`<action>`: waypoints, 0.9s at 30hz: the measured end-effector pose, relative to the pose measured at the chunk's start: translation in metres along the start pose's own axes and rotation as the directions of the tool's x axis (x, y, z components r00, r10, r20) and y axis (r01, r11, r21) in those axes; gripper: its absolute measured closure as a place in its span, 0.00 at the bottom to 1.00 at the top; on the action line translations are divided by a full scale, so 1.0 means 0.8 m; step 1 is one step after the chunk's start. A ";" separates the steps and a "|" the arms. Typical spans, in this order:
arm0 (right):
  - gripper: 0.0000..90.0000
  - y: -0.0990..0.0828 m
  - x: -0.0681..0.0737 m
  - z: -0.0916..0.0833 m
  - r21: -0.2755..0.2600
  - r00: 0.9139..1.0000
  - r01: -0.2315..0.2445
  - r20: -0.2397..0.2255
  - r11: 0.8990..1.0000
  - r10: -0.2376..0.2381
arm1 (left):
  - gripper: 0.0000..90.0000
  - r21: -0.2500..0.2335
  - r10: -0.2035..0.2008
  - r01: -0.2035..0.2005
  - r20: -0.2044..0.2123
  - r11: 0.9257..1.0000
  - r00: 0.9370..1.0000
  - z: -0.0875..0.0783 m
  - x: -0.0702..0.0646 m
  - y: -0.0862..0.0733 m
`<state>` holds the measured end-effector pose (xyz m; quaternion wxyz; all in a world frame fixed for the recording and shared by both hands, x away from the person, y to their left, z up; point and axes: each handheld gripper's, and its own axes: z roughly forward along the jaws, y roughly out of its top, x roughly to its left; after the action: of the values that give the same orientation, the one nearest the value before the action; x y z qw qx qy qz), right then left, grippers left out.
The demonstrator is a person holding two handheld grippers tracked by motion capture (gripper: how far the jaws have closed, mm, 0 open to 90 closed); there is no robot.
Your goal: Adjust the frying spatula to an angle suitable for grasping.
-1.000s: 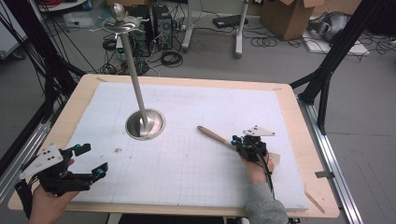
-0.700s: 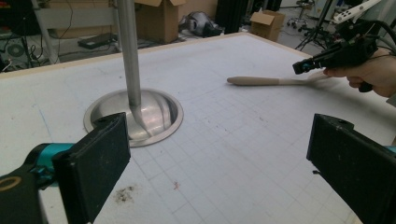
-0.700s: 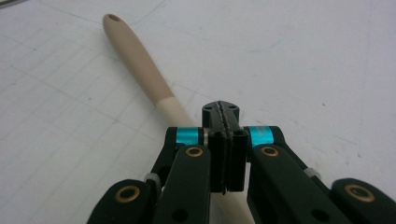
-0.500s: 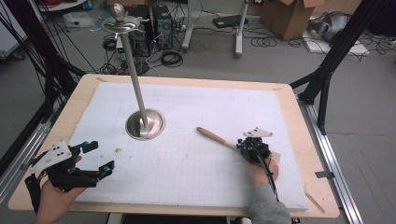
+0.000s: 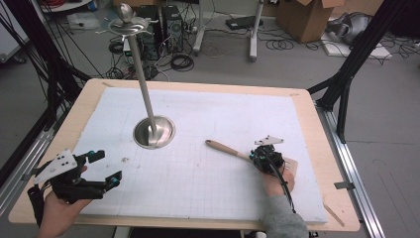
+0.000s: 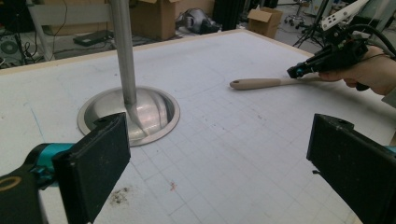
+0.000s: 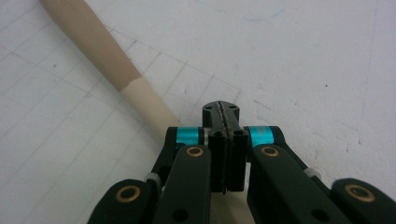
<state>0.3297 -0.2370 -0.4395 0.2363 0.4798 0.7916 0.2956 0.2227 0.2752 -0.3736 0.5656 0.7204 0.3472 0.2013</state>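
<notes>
Scene: A person works two hand-held tools over a white gridded mat [image 5: 208, 148] on a wooden counter [image 5: 89, 94].
Spatula: A wooden spatula [image 5: 225, 148] lies flat on the mat, right of centre, its handle end pointing towards the stand; its far end runs under the right tool.
Right tool: The right tool [image 5: 258, 159] is down at the mat, its jaws clenched together. In the right gripper view the pads meet with nothing visible between them, and the spatula [image 7: 102, 60] passes just beside and below the tips [image 7: 220, 112]. Whether the tips press on the wood cannot be told.
Left tool: The left tool [image 5: 105, 169] hovers over the mat's near left corner, released, jaws wide apart and empty; the left gripper view looks between them across the mat.
Stand: A metal stand [image 5: 153, 131], a round base with a tall pole, sits left of centre, well apart from both tools. Its top carries a small dish and ball [image 5: 126, 20].
Progress: Judged early. The spatula is not lifted and neither tool holds it; the right tool appears to be at it, nudging or pinning rather than gripping.
Left to do: Likely a proper grip on the spatula and a move towards wherever it belongs, possibly the stand.
</notes>
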 end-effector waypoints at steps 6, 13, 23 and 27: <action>1.00 -0.001 -0.001 -0.002 0.004 1.000 0.012 -0.001 1.000 -0.012 | 0.07 0.003 0.000 0.000 0.003 1.000 1.000 0.001 -0.001 -0.001; 1.00 -0.005 -0.008 -0.001 0.006 0.999 -0.019 -0.029 1.000 0.019 | 0.07 0.004 -0.004 0.004 0.003 1.000 1.000 0.001 0.000 -0.002; 1.00 -0.012 -0.010 -0.009 0.012 0.997 -0.041 -0.063 0.999 0.041 | 0.07 0.005 -0.005 0.005 0.006 1.000 1.000 0.003 0.001 -0.001; 1.00 -0.014 -0.009 -0.012 0.011 0.997 -0.037 -0.069 0.999 0.038 | 0.07 0.006 -0.002 0.001 0.012 1.000 1.000 0.005 0.001 0.000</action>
<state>0.3195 -0.2499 -0.4402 0.2009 0.4852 0.7915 0.3125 0.2261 0.2731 -0.3750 0.5657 0.7230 0.3450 0.1957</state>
